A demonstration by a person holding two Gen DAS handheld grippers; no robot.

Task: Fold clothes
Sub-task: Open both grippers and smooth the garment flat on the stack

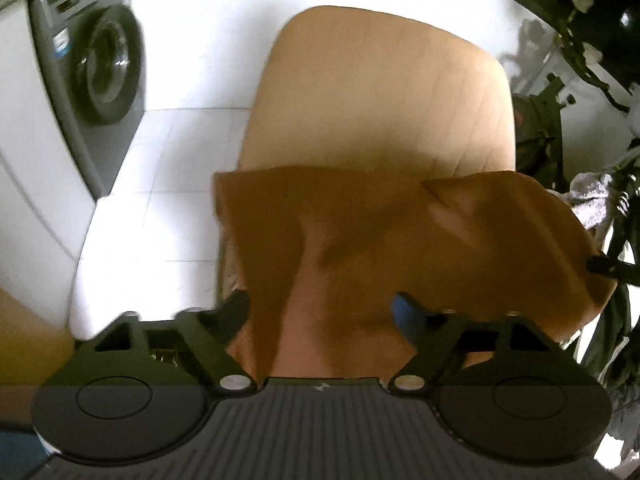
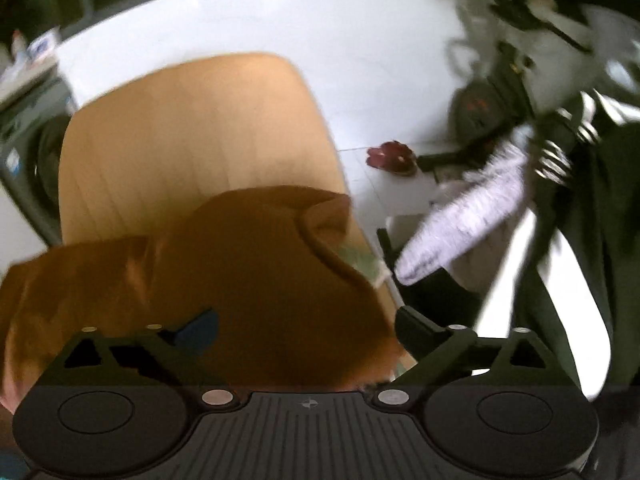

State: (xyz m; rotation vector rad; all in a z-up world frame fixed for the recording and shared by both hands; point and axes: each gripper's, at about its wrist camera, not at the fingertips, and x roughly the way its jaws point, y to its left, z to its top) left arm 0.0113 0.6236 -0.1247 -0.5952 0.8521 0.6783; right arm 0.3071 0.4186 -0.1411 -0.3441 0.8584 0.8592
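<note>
A brown garment [image 1: 380, 232] lies bunched on the near part of a light wooden table [image 1: 380, 92]. My left gripper [image 1: 324, 312] hangs over the garment's near edge with its jaws wide apart. The dark left finger [image 1: 236, 312] is at the cloth's left fold and the blue-padded finger [image 1: 408, 312] is over the cloth; neither pinches it. In the right wrist view the same garment [image 2: 260, 264] covers the near end of the table [image 2: 192, 128]. My right gripper [image 2: 306, 328] is open above it, with the blue pad [image 2: 200, 328] over the cloth and the other finger [image 2: 412, 328] past its right edge.
A grey washing machine [image 1: 96, 68] stands to the left on the white tiled floor [image 1: 168, 184]. To the right are a dark rack with hanging clothes [image 2: 560, 208], a pale grey garment [image 2: 472, 216], a dark bag [image 1: 536, 132] and a red object on the floor [image 2: 392, 156].
</note>
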